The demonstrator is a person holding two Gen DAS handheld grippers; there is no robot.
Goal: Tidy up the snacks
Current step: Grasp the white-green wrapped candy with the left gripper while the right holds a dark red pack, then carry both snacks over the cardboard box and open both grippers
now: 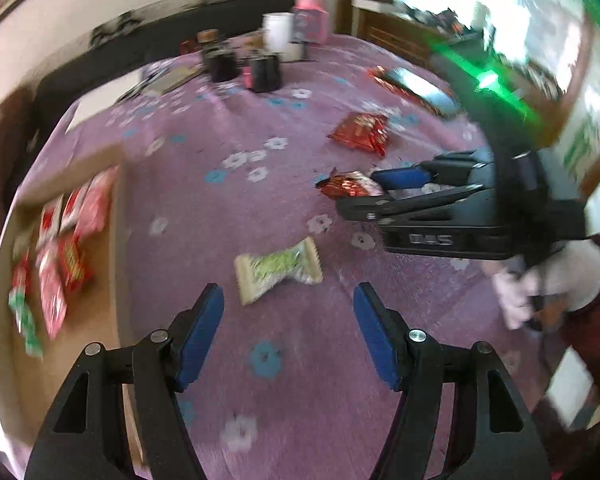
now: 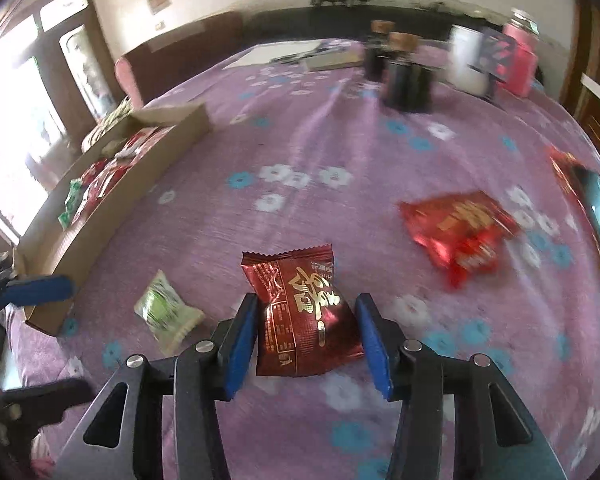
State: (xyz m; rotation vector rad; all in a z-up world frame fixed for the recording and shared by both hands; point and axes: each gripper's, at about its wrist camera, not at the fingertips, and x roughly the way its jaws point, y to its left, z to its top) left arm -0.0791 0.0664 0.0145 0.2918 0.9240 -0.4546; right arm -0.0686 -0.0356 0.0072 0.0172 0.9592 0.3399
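Jaws of the right gripper straddle a dark red foil snack packet lying on the purple flowered tabletop. The left pad looks to be just at the wrapper's edge, while a thin gap shows at the right one, so I judge them spread around it, not yet clenched. The packet's long axis runs straight away from the jaws, with its crimped far end poking past the fingertips. That suits a squeeze across its narrow width.

Jaws of the left gripper stand released and empty. A pale green and white wrapped sweet lies just beyond them, a little left of centre, with its long axis slanting across the gap. The left hand is plainly the nearer one to it.

Off to the left of both pairs of jaws sits a shallow brown cardboard box, already holding red and green packets. Bare cloth lies between it and the jaws, so the way across looks open. To the right of the right jaws, a bright red crinkled bag lies well apart. Further right, near the tabletop's edge, is a dark flat object I cannot identify. Jars and cups stand far back, clear of any move.
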